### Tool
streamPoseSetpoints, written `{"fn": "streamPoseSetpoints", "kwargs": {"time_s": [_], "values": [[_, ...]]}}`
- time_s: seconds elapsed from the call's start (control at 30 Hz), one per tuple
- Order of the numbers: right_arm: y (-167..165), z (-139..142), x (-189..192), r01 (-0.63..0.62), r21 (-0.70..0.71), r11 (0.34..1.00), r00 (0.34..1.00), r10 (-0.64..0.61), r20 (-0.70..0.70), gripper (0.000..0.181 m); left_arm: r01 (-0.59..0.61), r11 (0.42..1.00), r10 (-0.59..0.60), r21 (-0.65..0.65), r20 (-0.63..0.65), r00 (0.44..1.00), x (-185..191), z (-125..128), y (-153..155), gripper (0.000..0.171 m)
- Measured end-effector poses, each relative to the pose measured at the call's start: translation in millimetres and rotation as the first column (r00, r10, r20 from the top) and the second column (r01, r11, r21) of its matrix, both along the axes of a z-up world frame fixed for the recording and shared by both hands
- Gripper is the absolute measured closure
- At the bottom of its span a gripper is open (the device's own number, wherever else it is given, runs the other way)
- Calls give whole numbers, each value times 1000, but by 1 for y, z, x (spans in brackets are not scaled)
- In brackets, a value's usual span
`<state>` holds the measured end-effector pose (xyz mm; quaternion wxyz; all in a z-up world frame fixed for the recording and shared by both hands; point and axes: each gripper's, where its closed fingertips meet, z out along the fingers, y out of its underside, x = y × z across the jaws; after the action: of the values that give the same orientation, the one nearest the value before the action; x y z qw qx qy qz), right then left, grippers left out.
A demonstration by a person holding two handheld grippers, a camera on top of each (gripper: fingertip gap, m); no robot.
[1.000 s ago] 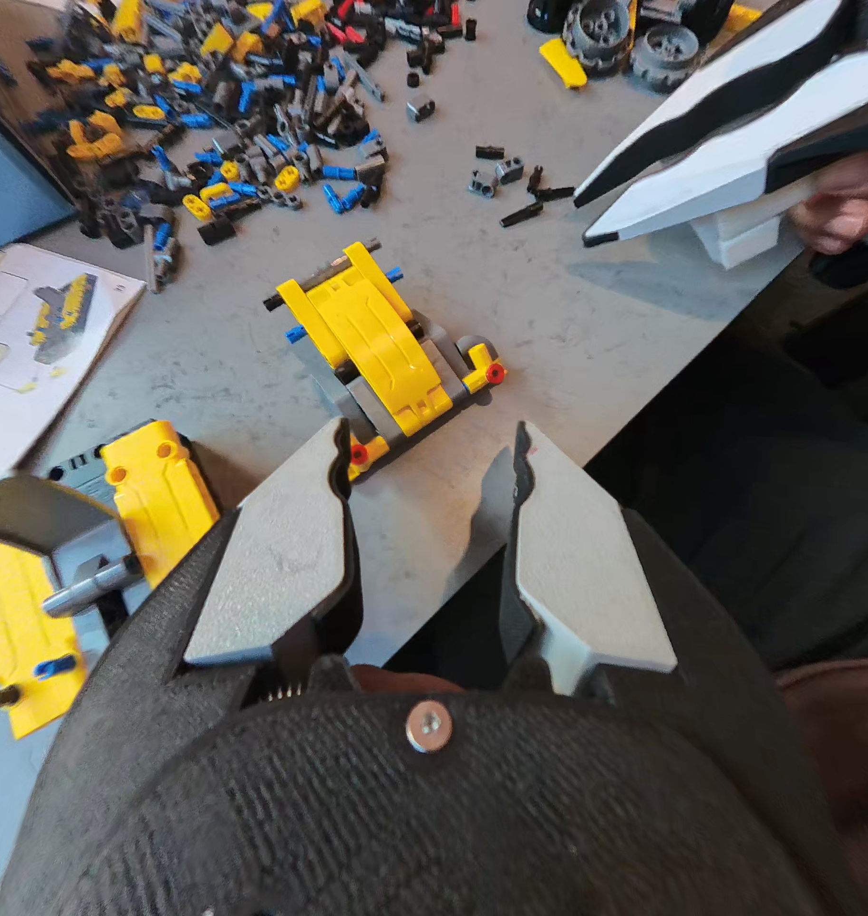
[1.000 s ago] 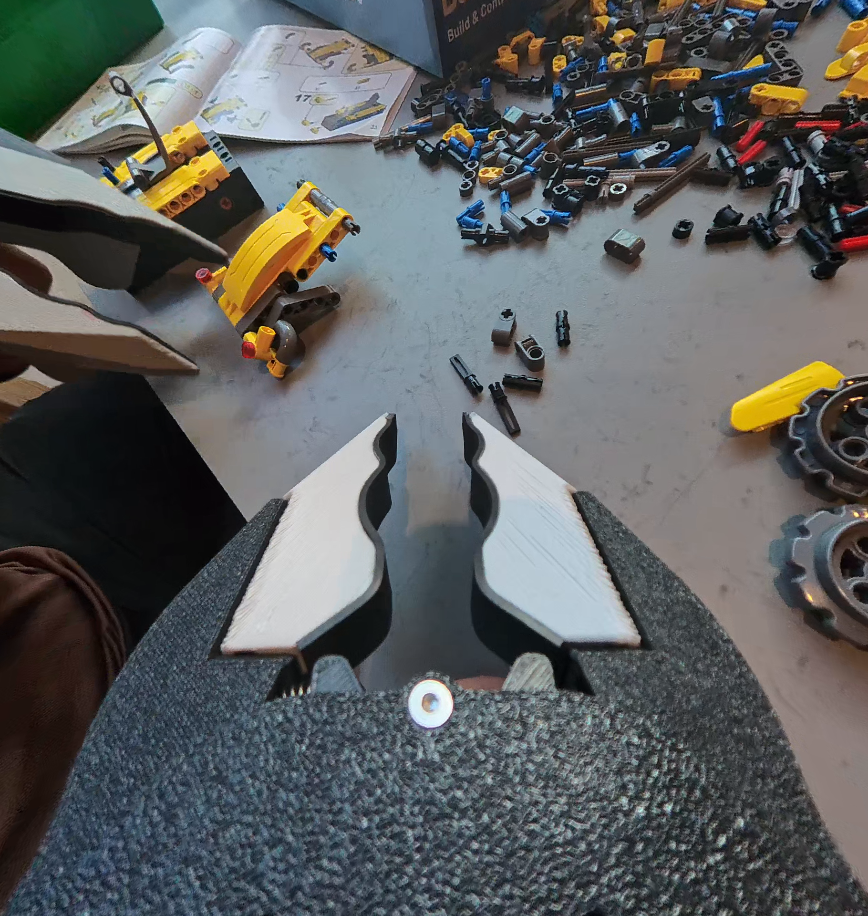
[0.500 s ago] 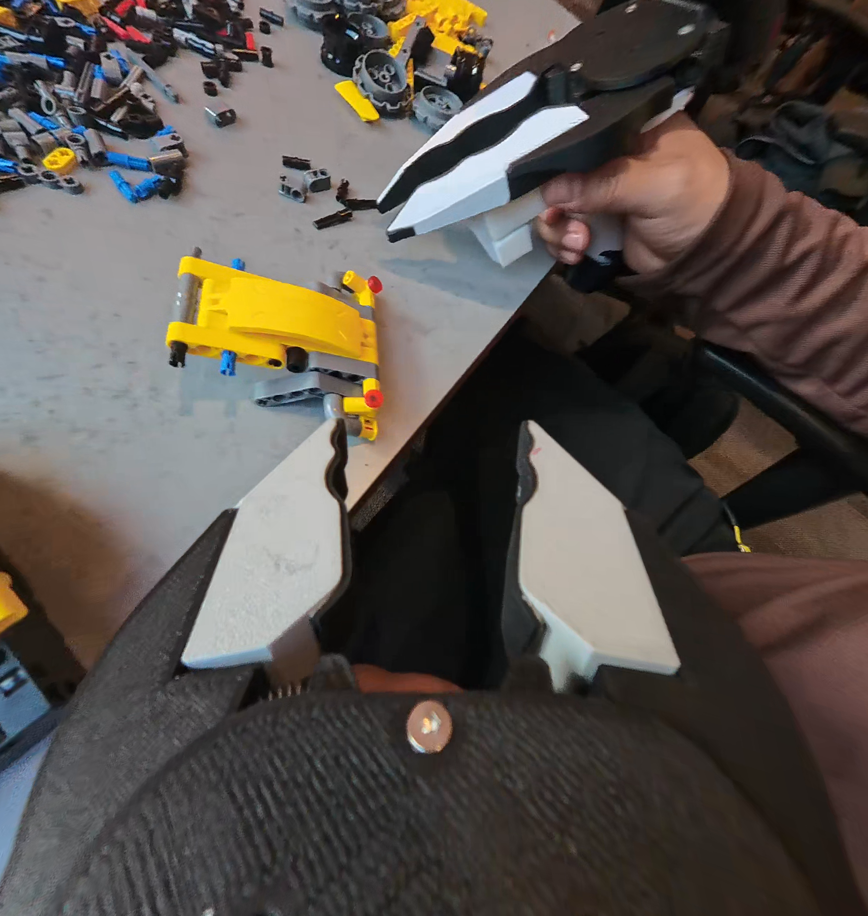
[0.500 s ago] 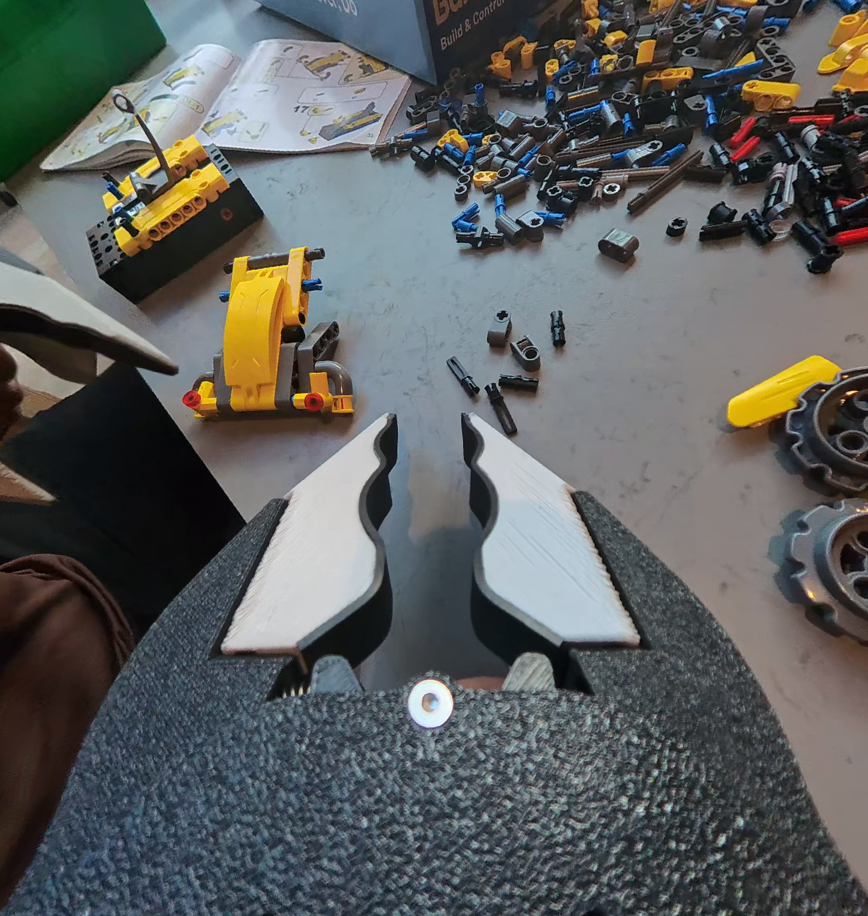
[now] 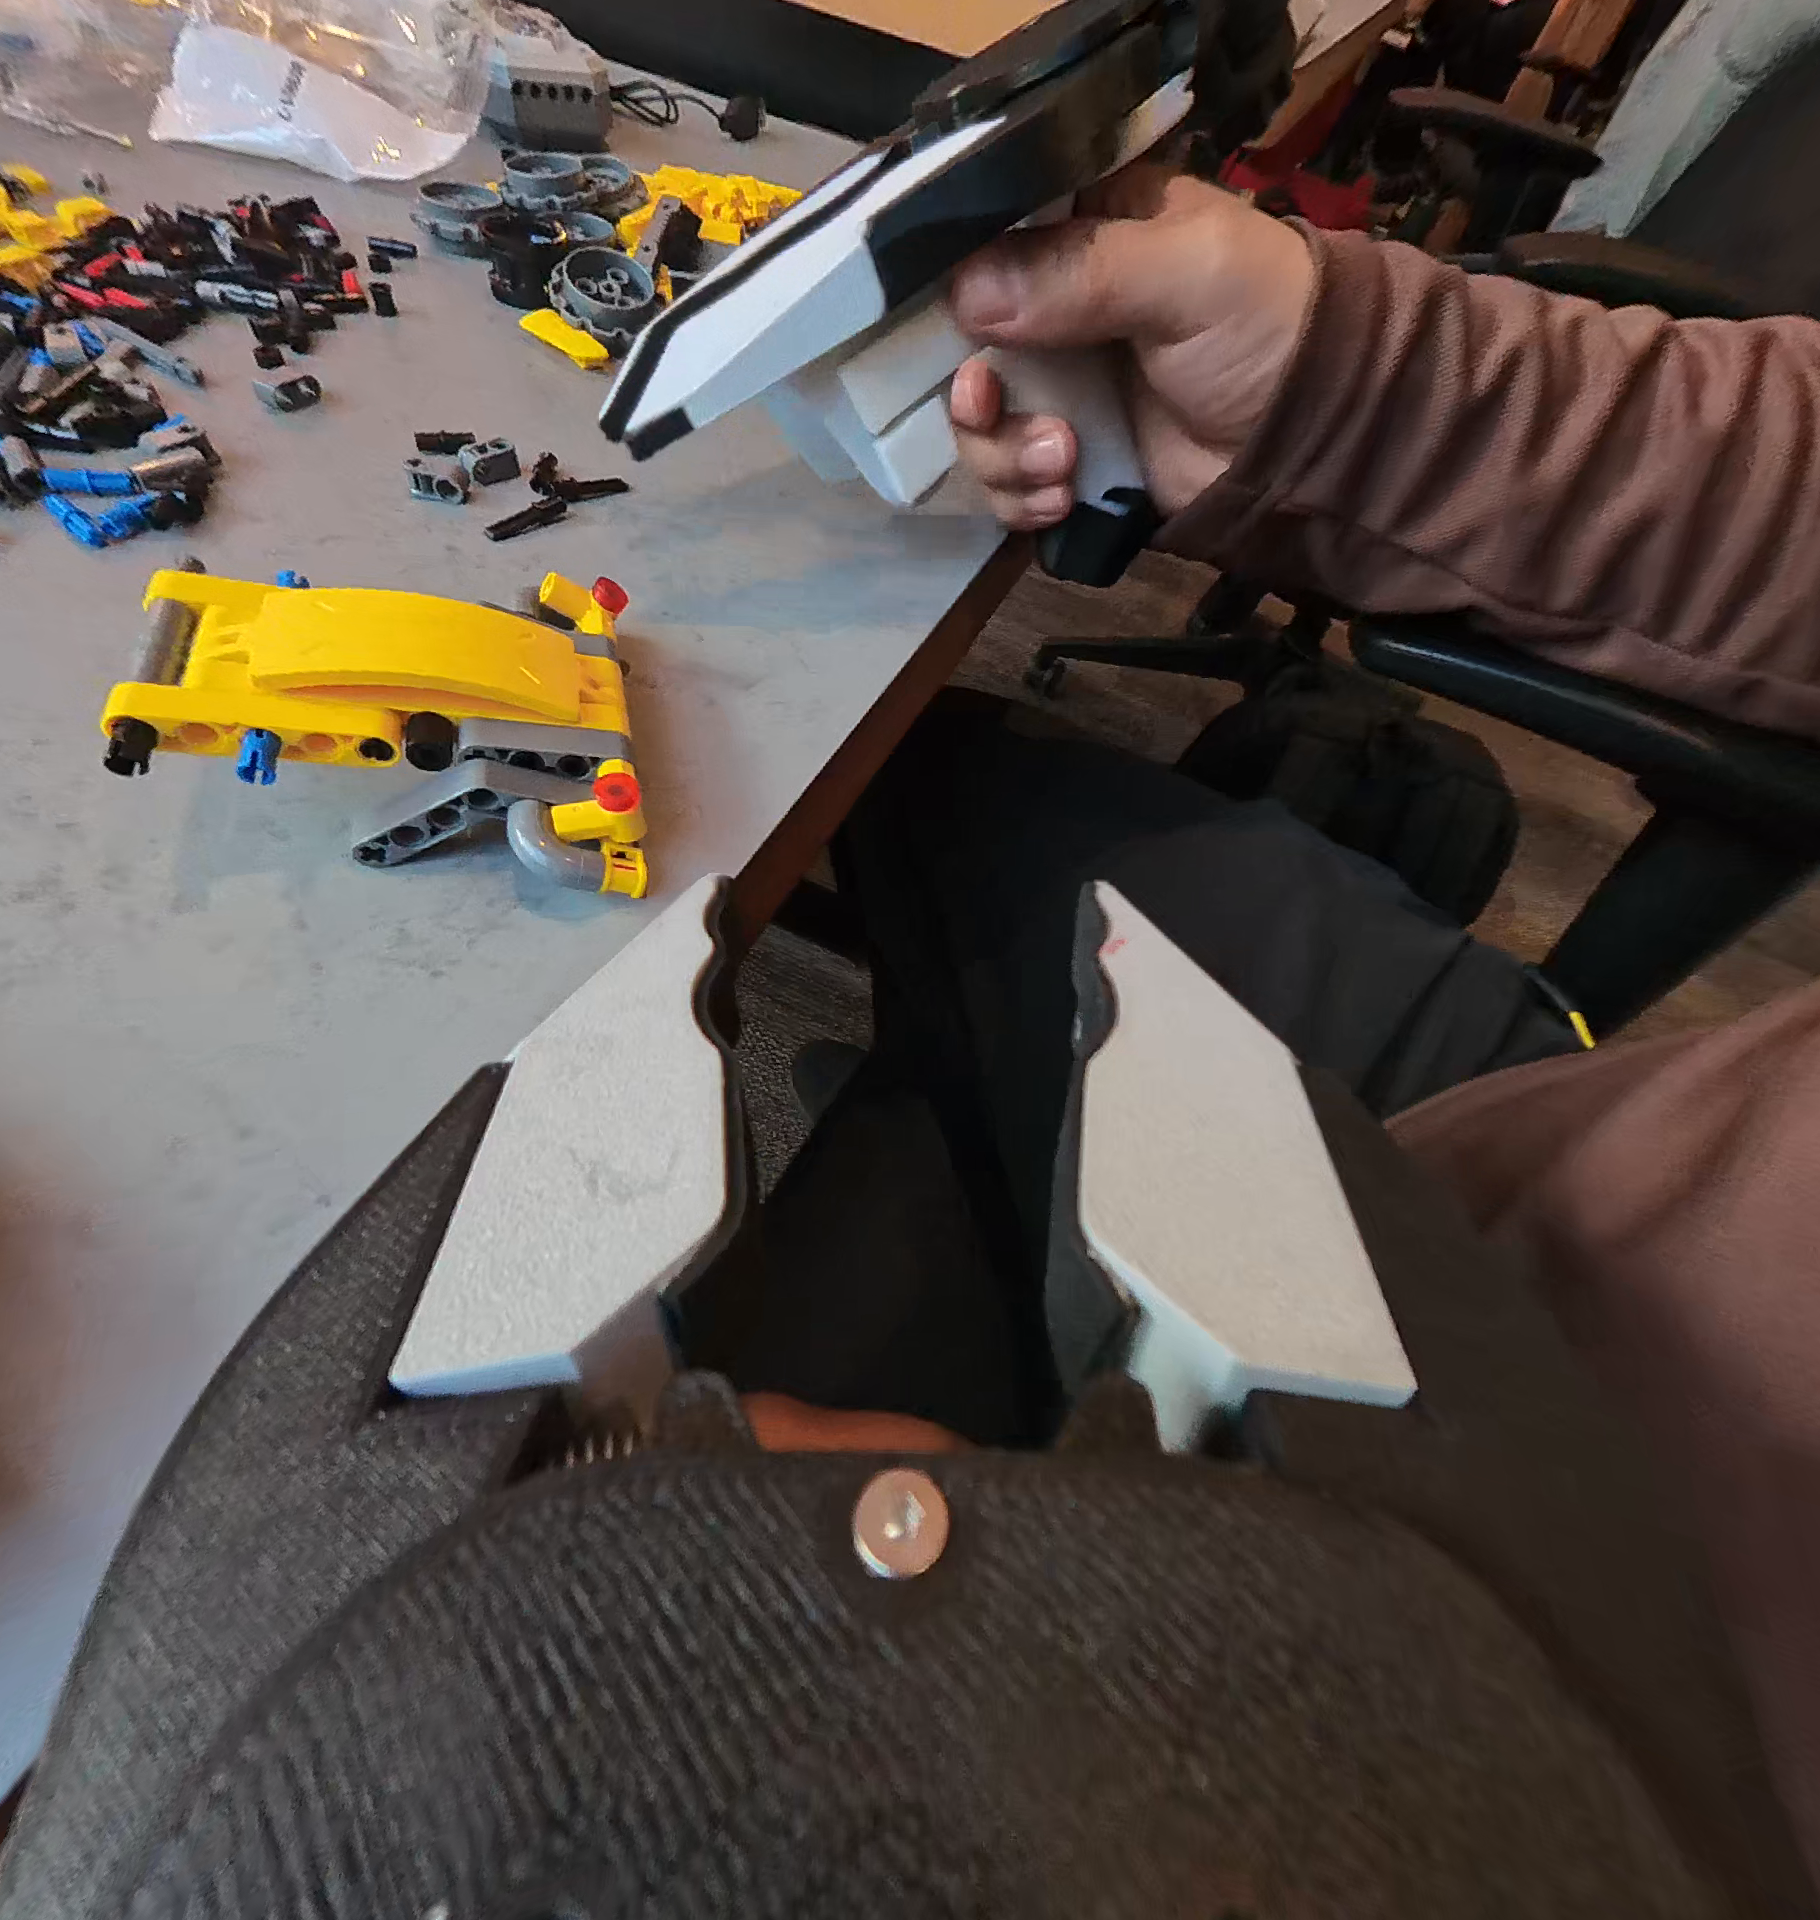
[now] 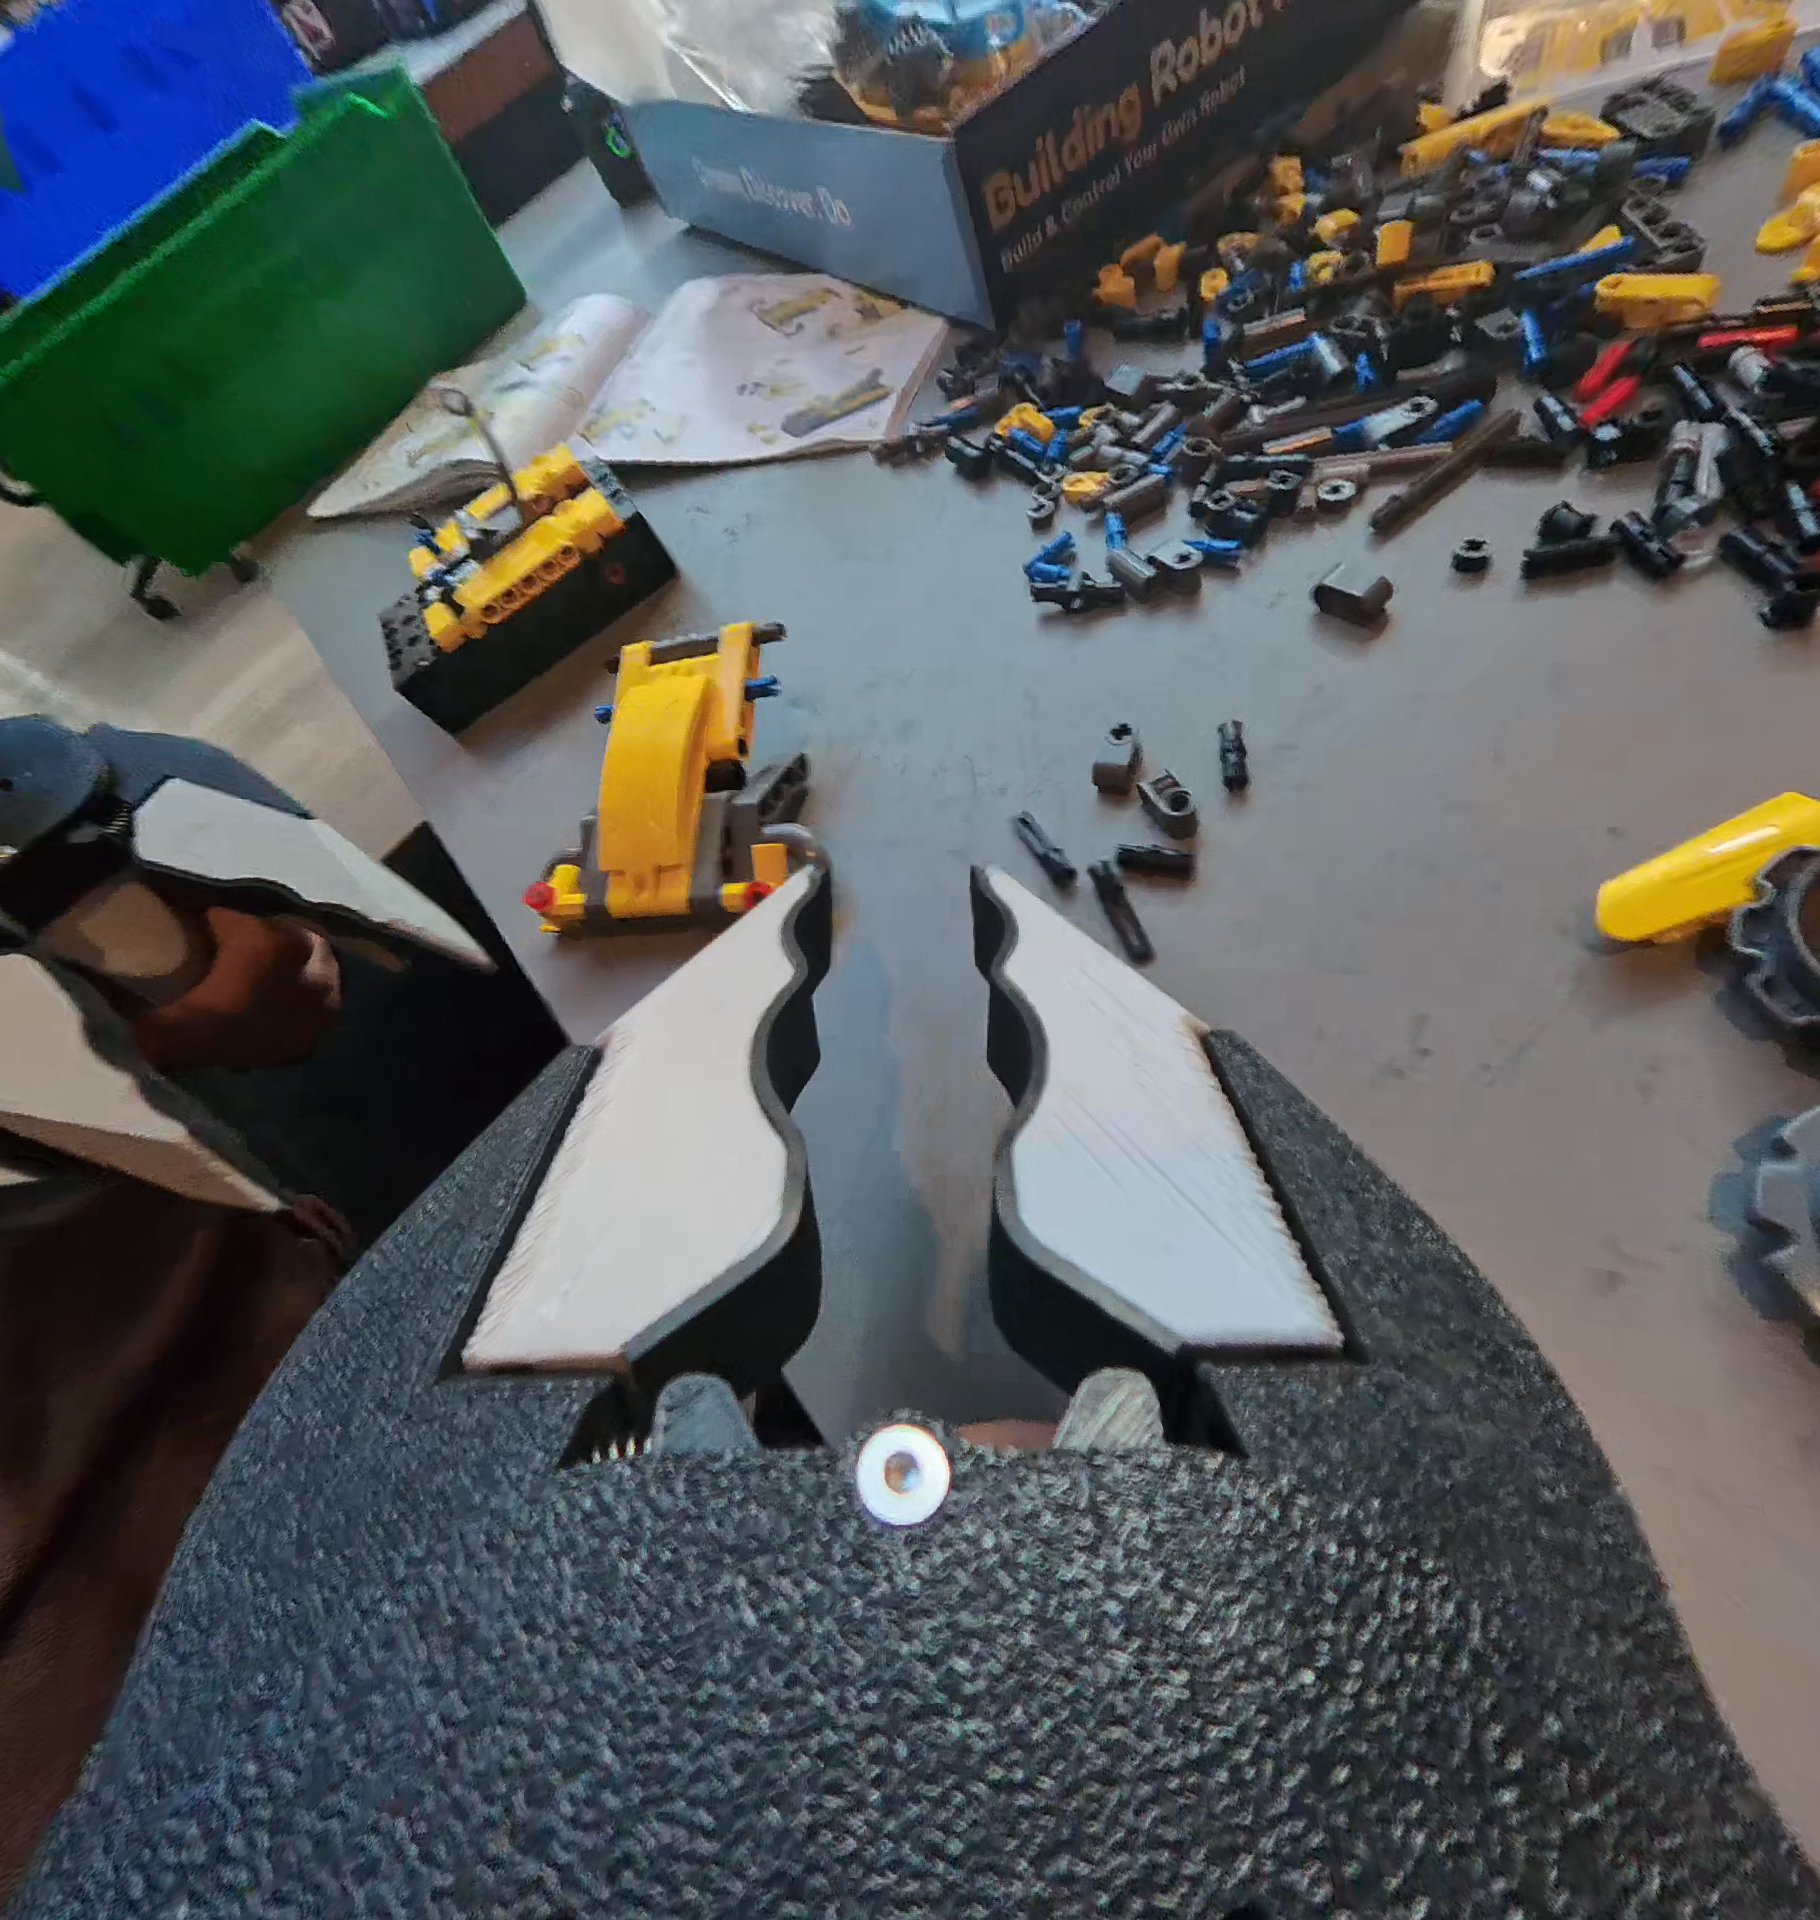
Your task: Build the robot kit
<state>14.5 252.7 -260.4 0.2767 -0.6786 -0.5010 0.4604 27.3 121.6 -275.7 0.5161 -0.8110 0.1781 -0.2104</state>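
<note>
Jaws on both our grippers are apart and gripping nothing. Our left gripper (image 5: 901,914) is spread wide and sits off the table (image 5: 210,997) edge, so between its fingers we mostly see dark trousers and a chair, not tabletop. Its left fingertip (image 5: 714,904) just overlaps the table edge. Up and left of that tip lies the yellow model (image 5: 386,686), flat on the table and close to the edge, touching neither gripper.

Our right gripper (image 6: 901,883) is open a narrower amount and hangs over bare grey table. The same yellow model (image 6: 677,800) sits just left of its left fingertip, very near but we can't say it touches. A few small black and grey pins (image 6: 1124,821) are scattered just ahead and right of the right tip. Further right are a yellow panel (image 6: 1706,868) and two grey wheels (image 6: 1810,956). Far ahead on the right there's the big parts pile (image 6: 1457,384), plus a box (image 6: 947,197) and an open booklet (image 6: 740,374). A black block with yellow beams (image 6: 532,582) stands ahead on the left, beyond the model.

From the left view, the right gripper (image 5: 636,416) shows up ahead on the right, held by a hand (image 5: 1124,332) in a brown sleeve.
</note>
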Motion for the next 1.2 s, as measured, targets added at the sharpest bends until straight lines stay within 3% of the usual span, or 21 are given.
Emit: {"fn": "streamPoseSetpoints", "kwargs": {"time_s": [0.17,0.27,0.33,0.53,0.93,1.2], "values": [[-43,-8,-15,-164,132,978,985,153,83,145,-21,1000,21,-22,10,1000,-9,-6,5,114],[-55,-7,-21,-209,190,959,976,193,100,154,-30,999,30,-29,14,999,-12,-7,6,115],[-53,-5,-23,-207,217,954,977,190,98,160,-28,999,29,-25,3,1000,-13,-7,6,116],[-33,-16,-19,-127,229,965,986,97,137,148,-29,999,29,-12,-19,999,-13,-9,7,117],[-40,-18,-16,-170,136,976,981,155,113,149,-75,997,75,11,-87,993,-17,-11,9,126],[-41,-21,-17,-179,135,975,978,162,131,150,-234,970,241,70,-109,964,-41,-2,27,140]]}}
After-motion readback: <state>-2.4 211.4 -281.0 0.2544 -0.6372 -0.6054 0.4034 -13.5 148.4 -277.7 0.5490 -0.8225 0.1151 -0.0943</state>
